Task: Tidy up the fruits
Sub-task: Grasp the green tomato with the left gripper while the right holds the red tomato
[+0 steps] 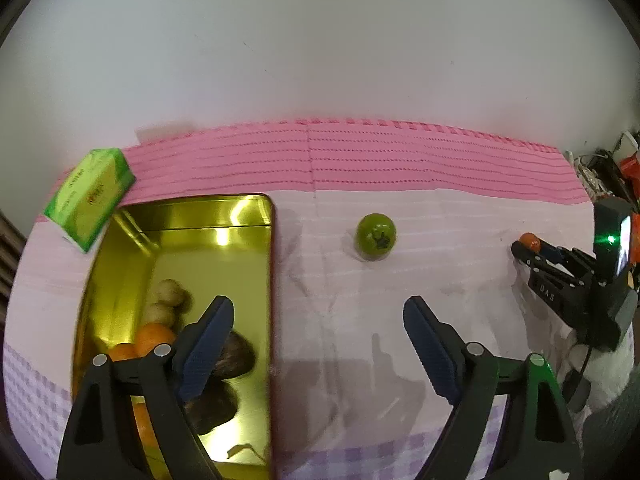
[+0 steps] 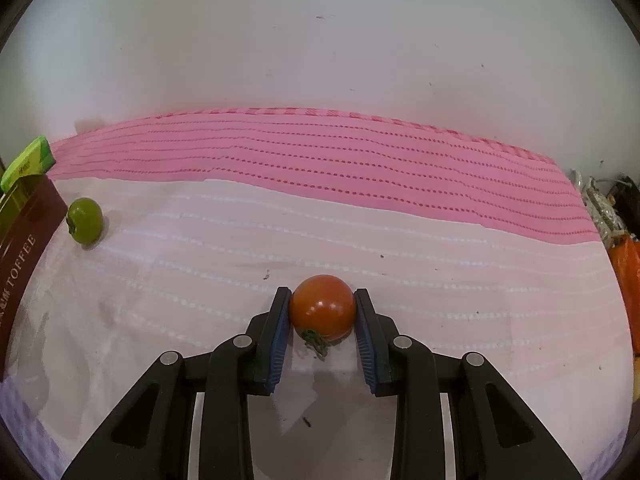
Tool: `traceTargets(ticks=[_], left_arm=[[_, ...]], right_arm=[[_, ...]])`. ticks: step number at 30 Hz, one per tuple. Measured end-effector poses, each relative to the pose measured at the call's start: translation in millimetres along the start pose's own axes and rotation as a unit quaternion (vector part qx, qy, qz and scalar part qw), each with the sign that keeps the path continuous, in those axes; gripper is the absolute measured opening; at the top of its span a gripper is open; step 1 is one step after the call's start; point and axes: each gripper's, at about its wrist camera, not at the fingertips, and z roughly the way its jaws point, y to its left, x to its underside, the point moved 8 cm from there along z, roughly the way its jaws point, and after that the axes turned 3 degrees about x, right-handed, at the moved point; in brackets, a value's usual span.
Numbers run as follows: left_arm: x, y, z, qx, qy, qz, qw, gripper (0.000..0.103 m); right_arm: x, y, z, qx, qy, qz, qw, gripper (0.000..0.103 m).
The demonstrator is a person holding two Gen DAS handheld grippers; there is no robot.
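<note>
My right gripper (image 2: pixel 322 300) is shut on a red tomato (image 2: pixel 322 307) low over the pale cloth; it also shows at the right edge of the left wrist view (image 1: pixel 530 245). A green tomato (image 1: pixel 375 236) lies on the cloth between the two grippers and appears at the far left of the right wrist view (image 2: pixel 84 221). My left gripper (image 1: pixel 318 316) is open and empty, its left finger over the gold tin (image 1: pixel 192 216). The tin holds oranges (image 1: pixel 154 338), two pale round fruits (image 1: pixel 170 293) and dark brown fruits (image 1: pixel 236 354).
A green tissue pack (image 1: pixel 90 196) leans behind the tin's far left corner. A pink knitted cloth (image 1: pixel 360 156) covers the back of the table against a white wall. Clutter (image 1: pixel 612 168) sits beyond the right edge.
</note>
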Motion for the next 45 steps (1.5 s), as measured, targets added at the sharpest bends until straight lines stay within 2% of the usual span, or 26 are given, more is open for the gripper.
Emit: traceTargets(ticks=[13, 17, 22, 24, 30, 37, 45], left_arm=[[-18.5, -29.6, 45.6, 0.014, 0.034, -0.007, 0.9993, 0.062], [-27.6, -36.0, 57.8, 0.019, 0.038, -0.011, 0.9990, 0.061], [-33.4, -38.5, 75.6, 0.005, 0.045, -0.005, 0.9990, 0.061], [-33.7, -37.6, 81.6, 0.013, 0.052, -0.015, 0.9985, 0.059], [-36.3, -37.2, 92.8, 0.002, 0.058, -0.011, 0.9982, 0.054], [-34.5, -39.3, 101.5, 0.003, 0.071, 0.002, 0.9974, 0.033], [-21.5, -38.5, 89.2, 0.005, 0.079, 0.004, 0.9969, 0.032]], right_arm=[[2.5, -3.5, -0.7, -0.009, 0.000, 0.006, 1.000, 0.032], [2.2, -2.9, -0.9, -0.009, 0.001, 0.006, 1.000, 0.033], [2.5, -2.1, -1.7, -0.009, 0.001, 0.007, 1.000, 0.033], [2.4, -1.6, -1.7, -0.009, 0.001, 0.007, 1.000, 0.033], [2.4, -0.4, -1.8, -0.011, 0.001, 0.008, 1.000, 0.033], [2.7, -1.0, -1.4, -0.010, 0.001, 0.008, 1.000, 0.033], [2.5, -0.7, -1.3, -0.011, 0.001, 0.008, 1.000, 0.033]])
